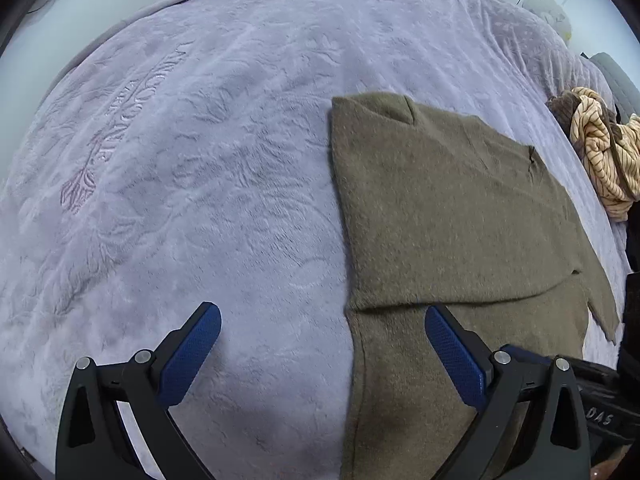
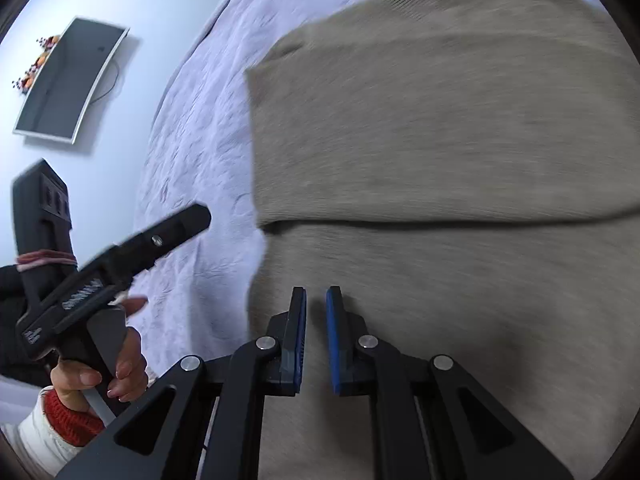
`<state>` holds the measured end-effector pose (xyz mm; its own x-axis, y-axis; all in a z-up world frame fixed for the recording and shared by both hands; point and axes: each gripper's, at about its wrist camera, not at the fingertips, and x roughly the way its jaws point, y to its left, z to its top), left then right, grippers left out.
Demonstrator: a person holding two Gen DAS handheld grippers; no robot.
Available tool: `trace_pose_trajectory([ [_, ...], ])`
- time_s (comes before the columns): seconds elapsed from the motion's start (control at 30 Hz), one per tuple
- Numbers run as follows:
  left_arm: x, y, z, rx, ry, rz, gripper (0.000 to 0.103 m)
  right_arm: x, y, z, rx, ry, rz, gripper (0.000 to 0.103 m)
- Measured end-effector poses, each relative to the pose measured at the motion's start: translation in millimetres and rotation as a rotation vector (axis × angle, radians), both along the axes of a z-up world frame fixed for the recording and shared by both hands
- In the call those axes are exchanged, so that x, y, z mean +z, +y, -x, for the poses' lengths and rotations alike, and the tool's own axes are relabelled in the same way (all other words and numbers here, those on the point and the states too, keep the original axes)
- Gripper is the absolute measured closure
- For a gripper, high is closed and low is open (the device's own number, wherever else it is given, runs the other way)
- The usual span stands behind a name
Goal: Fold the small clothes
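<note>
Both tongs are seen empty above the bed: the left gripper (image 1: 322,322) is spread wide, one blue pad over the blanket and the other over the cloth, nothing caught between them, while the right gripper (image 2: 316,334) is drawn almost shut with only a thin gap and no fabric in it. An olive-brown knitted garment (image 1: 448,208) is laid flat on the right part of the bed, its upper layer already turned over the lower so that a straight fold edge (image 1: 452,302) is shown across it; at least one fold is judged done, and further folds to a compact bundle appear left. A crumpled striped cream garment (image 1: 600,148), lying with darker cloth near the bed's far right edge and well apart, looks unfolded and is presumably still to be handled. Everything is borne by a lilac embossed blanket (image 1: 180,184). Beyond it a pale wall is seen, with a flat screen (image 2: 68,80) mounted on it, and the person's hand (image 2: 112,368) is wrapped round the left tool's handle.
</note>
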<state>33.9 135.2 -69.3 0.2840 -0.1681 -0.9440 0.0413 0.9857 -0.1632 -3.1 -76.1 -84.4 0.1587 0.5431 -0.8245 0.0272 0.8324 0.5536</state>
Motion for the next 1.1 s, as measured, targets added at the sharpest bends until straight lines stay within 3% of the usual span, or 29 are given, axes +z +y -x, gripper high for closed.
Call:
trace_pose_trajectory([
  [0.13, 10, -30, 16, -0.057, -0.01, 0.021, 0.001, 35, -44, 19, -0.1, -0.121, 0.072, 0.09],
  [0.27, 27, -62, 24, -0.054, -0.063, -0.055, 0.001, 43, -85, 32, -0.164, -0.068, 0.049, 0.086],
  [0.33, 29, -76, 23, -0.059, -0.038, -0.023, 0.001, 43, -111, 40, -0.215, -0.042, 0.027, 0.086],
  [0.47, 30, -113, 19, -0.116, -0.022, -0.036, 0.001, 40, -160, 63, -0.347, -0.013, 0.009, 0.086],
  [0.6, 30, -154, 15, -0.185, -0.025, 0.008, 0.001, 31, -216, 80, -0.478, 0.021, -0.097, 0.086],
  [0.83, 15, -216, -8, -0.211, 0.011, 0.027, 0.001, -8, -247, 30, -0.543, 0.06, -0.2, 0.082],
  [0.87, 13, -221, -9, -0.211, 0.013, 0.025, 0.001, -15, -249, 21, -0.544, 0.068, -0.203, 0.065],
  [0.9, 12, -225, -10, -0.213, 0.013, 0.021, 0.001, -22, -252, 11, -0.551, 0.076, -0.198, 0.04],
  [0.93, 12, -227, -11, -0.214, 0.01, 0.016, 0.001, -26, -258, 3, -0.561, 0.076, -0.201, 0.032],
  [0.97, 12, -229, -11, -0.216, 0.004, 0.012, 0.001, -30, -260, -5, -0.573, 0.07, -0.211, 0.03],
  [1.03, 13, -231, -12, -0.212, -0.007, 0.003, 0.001, -33, -264, -16, -0.592, 0.046, -0.232, 0.033],
  [1.07, 12, -231, -13, -0.207, -0.011, 0.002, 0.001, -34, -266, -20, -0.598, 0.04, -0.239, 0.043],
  [1.1, 11, -231, -14, -0.203, -0.011, 0.0, 0.001, -37, -266, -25, -0.602, 0.044, -0.244, 0.061],
])
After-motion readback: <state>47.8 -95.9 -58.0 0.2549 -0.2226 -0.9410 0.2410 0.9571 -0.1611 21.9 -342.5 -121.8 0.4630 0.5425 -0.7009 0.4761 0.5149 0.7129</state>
